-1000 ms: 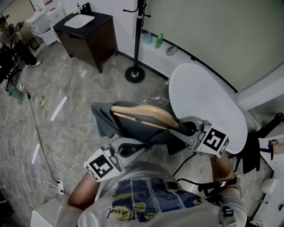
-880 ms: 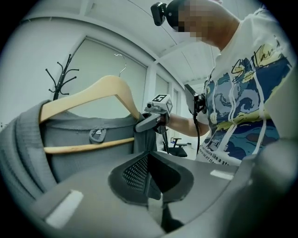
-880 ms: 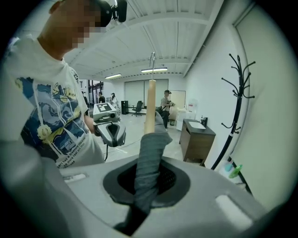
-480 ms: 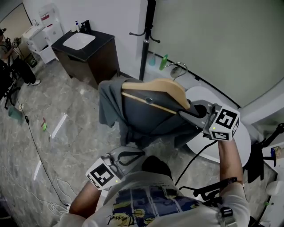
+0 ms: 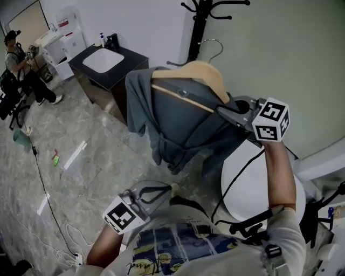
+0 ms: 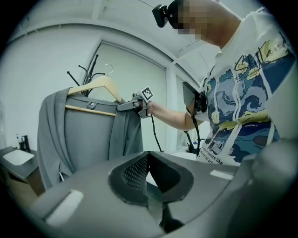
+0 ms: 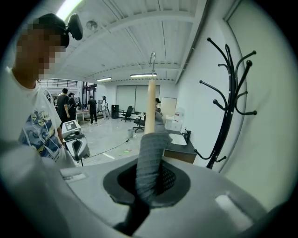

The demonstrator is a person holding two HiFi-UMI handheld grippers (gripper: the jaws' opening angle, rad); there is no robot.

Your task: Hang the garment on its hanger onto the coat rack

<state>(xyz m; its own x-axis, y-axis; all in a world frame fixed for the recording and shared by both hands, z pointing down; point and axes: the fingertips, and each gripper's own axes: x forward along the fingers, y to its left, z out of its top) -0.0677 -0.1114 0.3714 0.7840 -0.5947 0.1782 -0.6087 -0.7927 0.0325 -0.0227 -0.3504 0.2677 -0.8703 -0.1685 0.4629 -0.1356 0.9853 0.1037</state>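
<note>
A grey garment (image 5: 178,116) hangs on a wooden hanger (image 5: 202,73) whose metal hook (image 5: 214,47) is up beside the black coat rack (image 5: 204,15), apart from its arms. My right gripper (image 5: 229,110) is shut on the garment's shoulder over the hanger's end; grey cloth fills its jaws (image 7: 149,179). The rack (image 7: 228,107) stands to the right in the right gripper view. My left gripper (image 5: 161,190) hangs low near my body, empty, fingertips together. From it I see the garment (image 6: 84,135), the hanger (image 6: 100,86) and the right gripper (image 6: 126,106).
A white round table (image 5: 253,186) stands below my right arm. A dark cabinet with a white sink (image 5: 108,62) is at the back left. People (image 5: 21,64) stand at the far left. Cables (image 5: 48,202) trail over the marbled floor.
My right gripper has lifted the hanger and garment up off the table toward the coat rack. The left gripper has come away from the garment's lower part and stays low.
</note>
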